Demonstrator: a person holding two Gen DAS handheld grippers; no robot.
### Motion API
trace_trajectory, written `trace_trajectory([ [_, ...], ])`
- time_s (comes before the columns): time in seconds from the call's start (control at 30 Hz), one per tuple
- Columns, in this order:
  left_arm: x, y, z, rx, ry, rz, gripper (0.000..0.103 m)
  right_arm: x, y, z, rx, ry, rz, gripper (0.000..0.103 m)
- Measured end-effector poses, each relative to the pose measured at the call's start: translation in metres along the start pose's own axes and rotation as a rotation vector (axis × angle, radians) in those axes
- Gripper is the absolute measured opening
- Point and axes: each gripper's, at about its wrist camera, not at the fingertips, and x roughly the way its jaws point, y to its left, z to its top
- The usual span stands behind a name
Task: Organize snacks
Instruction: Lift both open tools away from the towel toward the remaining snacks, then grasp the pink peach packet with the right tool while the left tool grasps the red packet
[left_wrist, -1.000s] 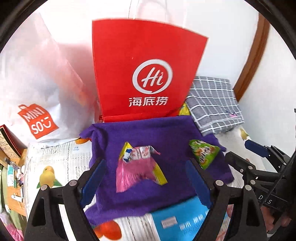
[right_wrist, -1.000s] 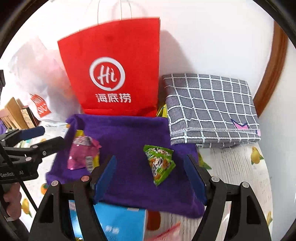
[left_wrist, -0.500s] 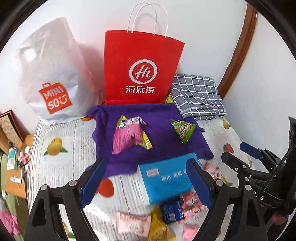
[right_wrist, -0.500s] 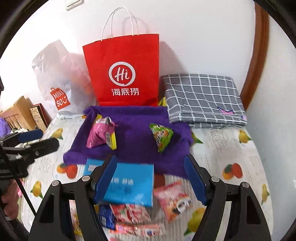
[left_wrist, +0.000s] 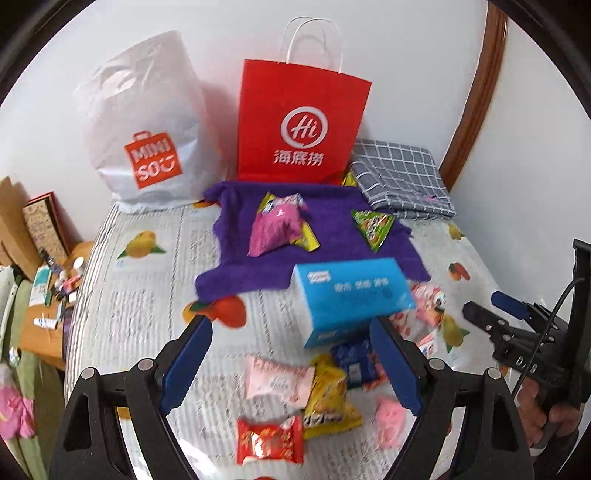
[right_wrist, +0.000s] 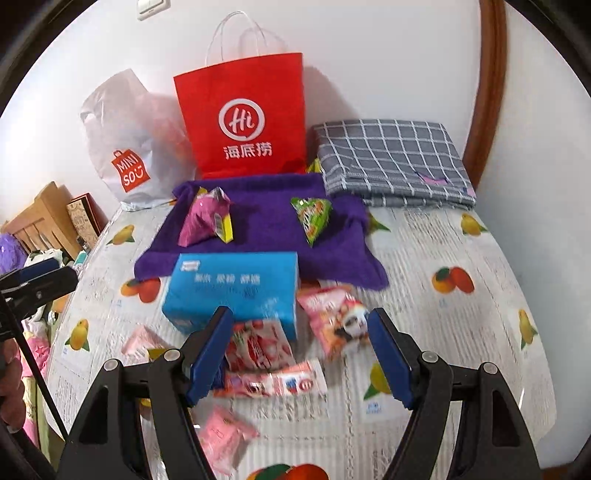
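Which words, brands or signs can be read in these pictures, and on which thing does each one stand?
"Hi" in a white ring, above "海底捞": red paper bag.
"MINI SO" with a smile mark: orange logo on the white plastic bag.
White lettering on the blue box: too blurred to read.
Print on the snack packets, such as the red packet: too blurred to read.
Print on the tablecloth: too small to read.

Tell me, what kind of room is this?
Probably a bedroom at home. The snacks lie on what looks like a bed with a fruit-print sheet, a folded grey checked cloth sits by the wall, and a red paper bag and white Miniso bag lean against it.
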Motion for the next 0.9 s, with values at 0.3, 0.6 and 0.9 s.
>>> trace_trajectory([
  [0.3, 0.011, 0.027, -0.030, -0.083, 0.071, -0.015, 0.086, 0.014, -0.024, -0.030, 0.056, 0.032, -0.009, 0.072],
  [0.6, 0.026, 0.033, -0.044, -0.093, 0.098, -0.015, 0.086, 0.046, -0.014, -0.057, 0.042, 0.111, 0.078, 0.060],
  [0.9, 0.036, 0.043, -0.049, -0.132, 0.117, -0.025, 0.086, 0.053, 0.023, -0.094, 0.039, 0.198, 0.206, 0.059],
])
